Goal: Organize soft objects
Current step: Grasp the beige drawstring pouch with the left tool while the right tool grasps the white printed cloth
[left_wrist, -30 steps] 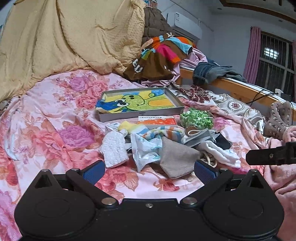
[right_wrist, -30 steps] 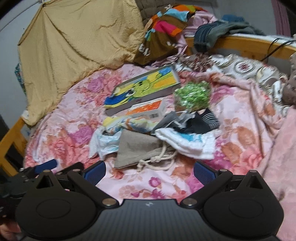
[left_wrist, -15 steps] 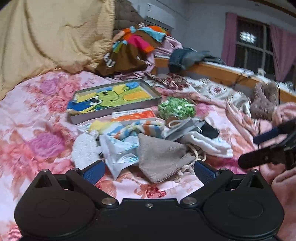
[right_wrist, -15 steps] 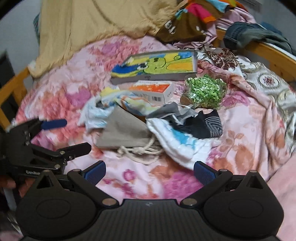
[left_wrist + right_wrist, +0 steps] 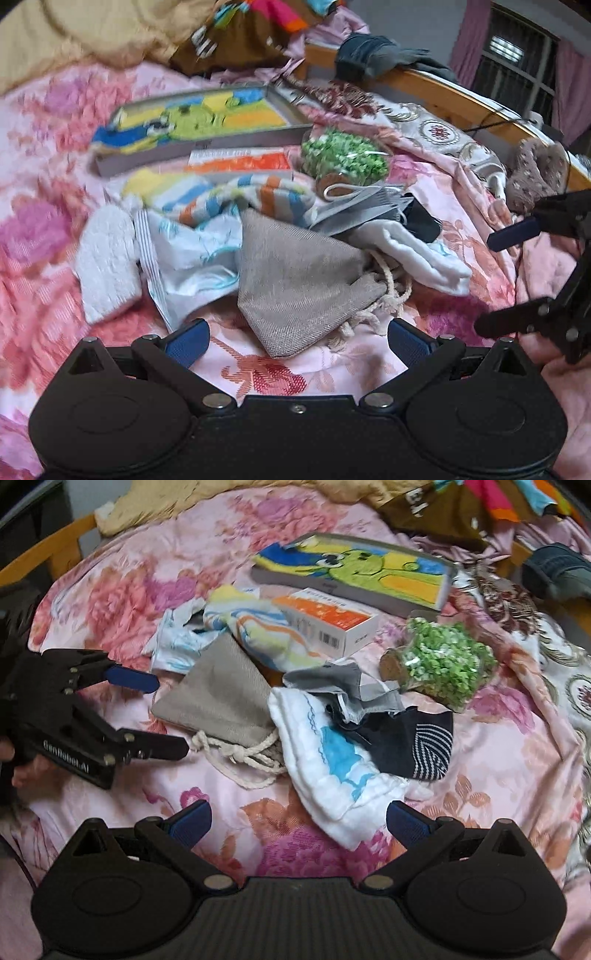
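While both tools hang over the near edge of the bed [image 5: 498, 775], neither has hold of anything: the left gripper [image 5: 295, 334] has its blue-padded fingers spread wide just short of the grey pouch [image 5: 295, 280], and the right gripper [image 5: 297, 818] is spread just as wide, with the low end of the white towel [image 5: 332, 775] lying between its fingers untouched.

Bare flowered bedspread shows along the near edge, under and between the two tools, and in a broad strip on the right side of the bed past the dark sock [image 5: 417, 742]. Towards the far edge the room is taken up by a flat picture box [image 5: 354, 572] and a small orange carton [image 5: 328, 622] just in front of it.

The soft things sit heaped in the middle of the bed. The pouch is coarse woven cloth, roughly triangular, with a knotted cream cord [image 5: 243, 757] spilling from its mouth. Touching it on the right are the towel (thick, quilted, with a blue print) and a crumpled grey cloth [image 5: 343, 686]. Behind lies a striped towel [image 5: 258, 627], and to the left a thin white printed wrapper [image 5: 192, 251] and a nubbly white pad [image 5: 107, 258]. A clear bag of green bits [image 5: 443, 664] rests beside the carton.
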Demonstrator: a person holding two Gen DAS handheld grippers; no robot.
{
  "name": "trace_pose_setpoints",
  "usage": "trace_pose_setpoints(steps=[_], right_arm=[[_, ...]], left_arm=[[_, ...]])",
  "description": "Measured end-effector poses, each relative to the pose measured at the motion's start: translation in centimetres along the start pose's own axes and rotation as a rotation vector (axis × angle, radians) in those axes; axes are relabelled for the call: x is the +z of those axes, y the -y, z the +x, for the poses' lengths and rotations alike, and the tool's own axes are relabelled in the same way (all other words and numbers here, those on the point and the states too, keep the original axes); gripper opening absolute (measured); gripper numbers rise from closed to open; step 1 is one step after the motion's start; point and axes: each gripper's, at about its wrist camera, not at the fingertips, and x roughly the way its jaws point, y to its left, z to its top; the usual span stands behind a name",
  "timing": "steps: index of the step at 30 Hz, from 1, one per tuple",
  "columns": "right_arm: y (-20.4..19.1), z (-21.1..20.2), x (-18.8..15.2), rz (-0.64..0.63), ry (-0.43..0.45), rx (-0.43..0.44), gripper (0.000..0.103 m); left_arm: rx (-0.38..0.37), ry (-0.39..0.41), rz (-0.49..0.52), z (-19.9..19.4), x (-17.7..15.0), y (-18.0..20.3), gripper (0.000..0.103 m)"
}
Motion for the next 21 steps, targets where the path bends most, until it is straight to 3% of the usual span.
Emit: trace_pose_setpoints(steps=[6,12,17,21], right_arm=[[0.9,1.7,0.3,-0.030,-0.006,0.031,0.094],[0.6,3.1,0.3,-0.084,0.009,-0.001,0.084],[0.5,3.8,0.0,-0.114,0.002,-0.028,0.079],[0.4,3.7,-0.1,-0.128,0.021,-0.061,0.067]], left_arm=[[-0.047,-0.047,-0.124,1.5,0.6,-1.1,0.102],[-0.086,-0.075,-0.235,2.5,1.5,-1.6,0.101],[-0.152,-0.082,-0.364,3.0,1.8,-2.5,0.088],[-0.177,-0.077,-0.402,3.2,1.9,-2.3,0.077]])
